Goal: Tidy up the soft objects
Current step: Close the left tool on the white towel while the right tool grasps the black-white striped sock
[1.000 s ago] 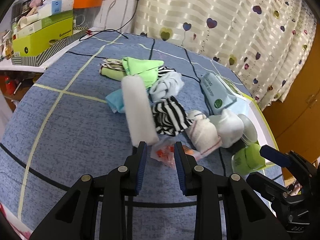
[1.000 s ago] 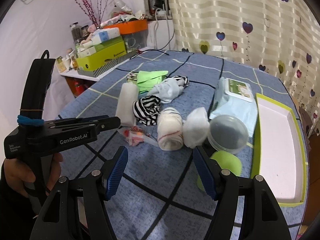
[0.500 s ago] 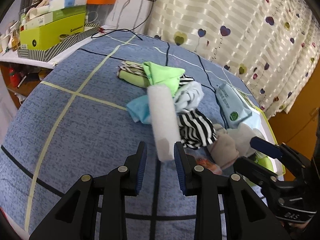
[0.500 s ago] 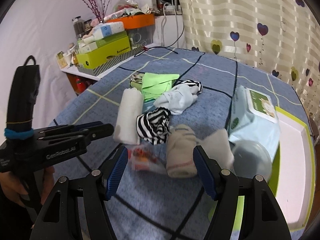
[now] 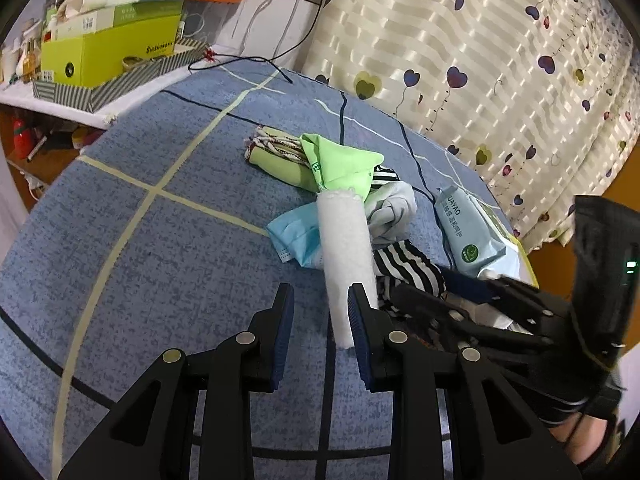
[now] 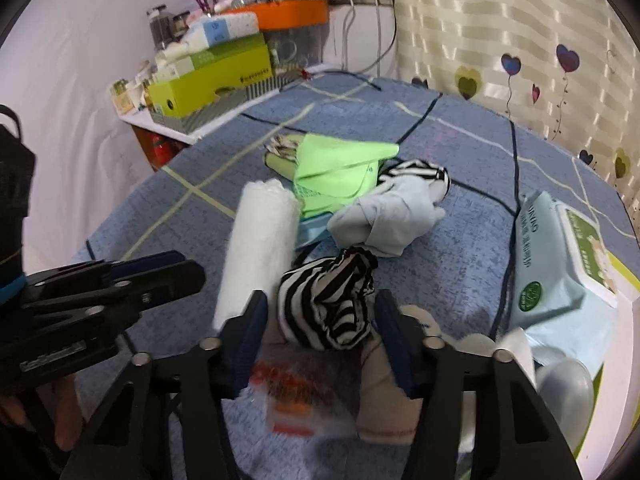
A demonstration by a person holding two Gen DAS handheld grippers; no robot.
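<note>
White rolled towel lies at frame centre in the left wrist view, long axis running from the green cloth down toward the camera. Its near end sits beside the inner face of the left tool's right-hand finger; contact not resolvable. Left tool: fingers spread, nothing pinched, blue pads visible.

Right wrist view: black-and-white striped cloth bunched at lower centre, lying between the two fingers of the right tool. Fingers spread on either side of it; whether a pad touches the fabric cannot be told. Frame is blurred in the lower part.

Around these, same view:
- bright green cloth folded, upper centre, lying over a striped and pale green bundle behind it
- pale grey-white cloth crumpled, right of centre, just above the striped cloth
- light blue cloth partly under the towel, seen best from the left wrist
- rolled whitish sock with red stripes, lower right, partly hidden behind the right-hand finger
- clear packet with orange print, bottom centre, blurred
- wet-wipes pack, right edge, with a green-rimmed tray beyond it

All rest on a blue checked surface. Green box on a side shelf, upper left; heart-print curtain at upper right.
</note>
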